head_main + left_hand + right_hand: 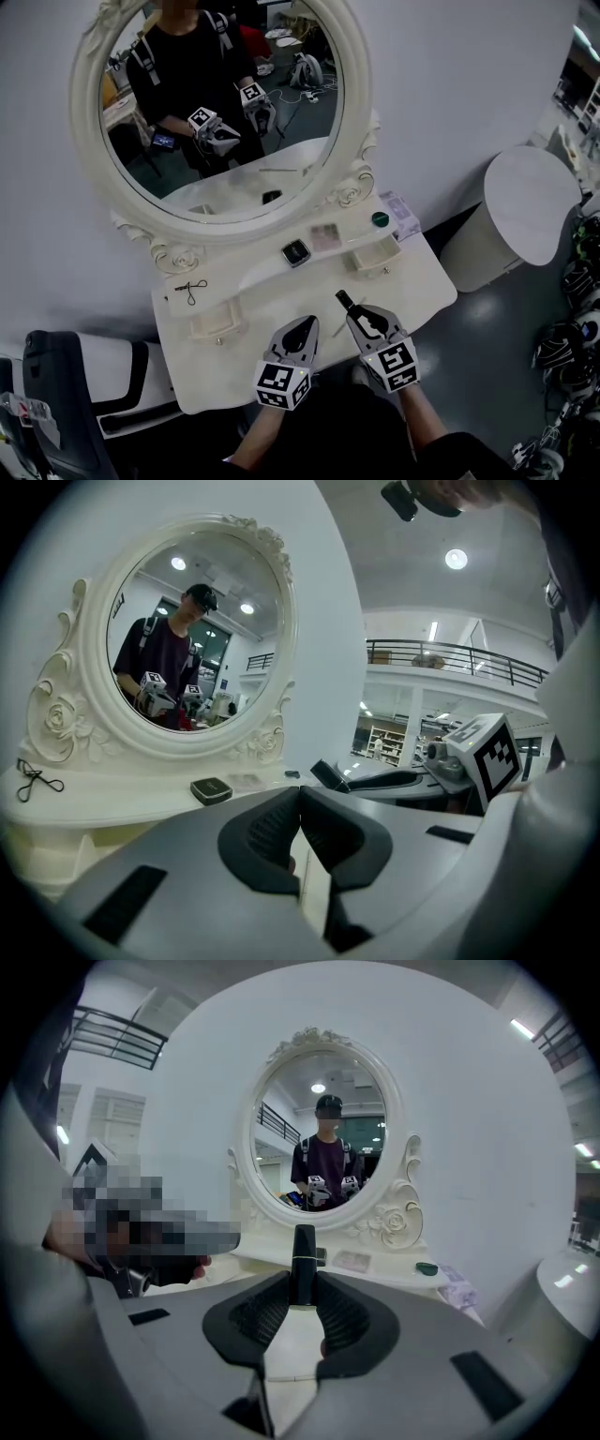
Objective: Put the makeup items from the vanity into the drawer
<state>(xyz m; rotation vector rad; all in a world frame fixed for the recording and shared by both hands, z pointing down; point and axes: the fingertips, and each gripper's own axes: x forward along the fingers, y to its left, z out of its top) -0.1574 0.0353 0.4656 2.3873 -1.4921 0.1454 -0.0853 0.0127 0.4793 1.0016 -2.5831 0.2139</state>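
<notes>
left to right on my vanity [272, 302]: one eyelash curler [190, 291] at the shelf's left end, one compact [295, 252], one palette [325, 236], one green pot [379, 219] near the right edge. its bare top lies open between the left drawer [214, 325] and right drawer [375, 255]. near the front edge, my left gripper [305, 325] is pinched closed on nothing; my right gripper [360, 316] clamps one black tube [344, 301].

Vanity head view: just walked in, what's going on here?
A person works at the white vanity with a gripper in each hand. The right gripper is shut on a slim black tube, held over the tabletop. The left gripper is shut and empty beside it. On the shelf under the mirror lie a dark compact, a pink palette, a green round item and, far left, an eyelash curler, not yet put away.
</notes>
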